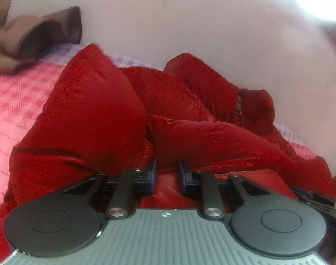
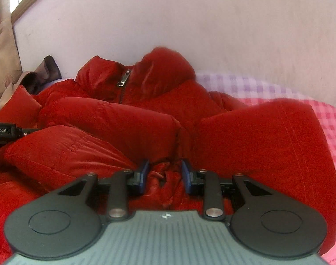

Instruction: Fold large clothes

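A puffy red jacket (image 1: 90, 110) lies crumpled on a pink checked bedsheet (image 1: 17, 101), with its sleeves folded over its body. In the right wrist view the jacket (image 2: 114, 119) shows its collar and a metal zipper (image 2: 123, 79) at the back. My left gripper (image 1: 167, 165) is shut on the jacket's near edge, and smooth red fabric fills the narrow gap between its blue pads. My right gripper (image 2: 165, 167) is shut on a bunched fold of the same edge. The left gripper's body (image 2: 4, 132) shows at the left of the right wrist view.
A brown cloth (image 1: 35, 35) lies at the far left of the bed against a pale wall (image 1: 190, 22); it also shows as a brown cloth (image 2: 46, 70) behind the jacket. A flowered curtain (image 2: 2, 55) hangs at far left. Bare sheet (image 2: 331, 119) lies right of the jacket.
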{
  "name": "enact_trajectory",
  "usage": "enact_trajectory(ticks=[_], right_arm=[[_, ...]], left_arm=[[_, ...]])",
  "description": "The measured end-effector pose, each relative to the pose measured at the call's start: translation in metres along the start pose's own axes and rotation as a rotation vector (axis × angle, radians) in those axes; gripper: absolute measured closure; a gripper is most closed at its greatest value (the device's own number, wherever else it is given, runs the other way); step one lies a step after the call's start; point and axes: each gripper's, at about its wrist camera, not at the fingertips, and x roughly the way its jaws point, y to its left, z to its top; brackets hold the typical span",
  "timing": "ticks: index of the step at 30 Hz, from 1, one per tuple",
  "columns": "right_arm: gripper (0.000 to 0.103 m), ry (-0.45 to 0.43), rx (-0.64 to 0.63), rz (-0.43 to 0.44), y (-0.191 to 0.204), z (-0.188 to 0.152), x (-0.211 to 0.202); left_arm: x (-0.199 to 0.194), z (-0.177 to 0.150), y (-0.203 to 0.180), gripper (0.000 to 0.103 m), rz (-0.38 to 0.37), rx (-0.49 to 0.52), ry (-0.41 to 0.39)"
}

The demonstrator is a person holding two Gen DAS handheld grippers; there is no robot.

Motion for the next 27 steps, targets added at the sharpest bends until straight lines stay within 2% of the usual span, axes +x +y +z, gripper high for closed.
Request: enact_trajectory(ticks=[6,10,12,13,14,15,16,17,18,19,20,22,25,27], right_arm=[[0.074,-0.003,0.001,-0.004,0.001,0.000,0.003],[0.074,-0.001,0.009,0.005,-0.001,0.000,0.003],[0.071,-0.002,0.048,0.040,-0.008,0.003,-0.001],[0.065,0.008,0.066,0.047,-0.012,0.007,-0.008],[0.061,0.018,0.080,0.027,-0.014,0.011,-0.018],[0.050,0.000,0.100,0.008,-0.017,0.012,-0.035],[0.041,-0.054,0.112,0.016,-0.021,0.010,-0.061],[0.036,-0.108,0.111,0.039,-0.024,0.004,-0.087],[0.024,-0.155,0.111,0.068,-0.029,-0.006,-0.118],[0.017,-0.180,0.119,0.098,-0.035,-0.017,-0.143],[0.017,-0.202,0.135,0.132,-0.041,-0.031,-0.169],[0.014,-0.249,0.185,0.164,-0.055,-0.071,-0.219],[0.010,-0.257,0.251,0.121,-0.069,-0.133,-0.271],[0.010,-0.225,0.310,0.112,-0.073,-0.169,-0.290]], left_arm=[[0.003,-0.005,0.005,0.077,-0.023,-0.001,-0.013],[0.004,-0.005,0.001,0.077,-0.011,0.012,-0.016],[-0.001,0.001,-0.005,0.077,0.017,0.043,0.002],[-0.008,0.003,-0.009,0.075,0.029,0.064,0.005],[-0.018,0.004,-0.011,0.065,0.021,0.073,0.005],[-0.030,0.004,-0.013,0.057,0.005,0.082,-0.001],[-0.046,0.003,-0.014,0.044,-0.014,0.097,-0.017],[-0.067,0.000,-0.014,0.034,-0.040,0.107,-0.052],[-0.088,-0.005,-0.012,0.030,-0.074,0.114,-0.090],[-0.109,-0.011,-0.011,0.020,-0.102,0.133,-0.114],[-0.131,-0.018,-0.010,0.011,-0.116,0.163,-0.126],[-0.174,-0.038,0.000,0.000,-0.136,0.194,-0.165],[-0.222,-0.070,0.026,0.000,-0.168,0.205,-0.166],[-0.244,-0.089,0.043,0.000,-0.161,0.184,-0.159]])
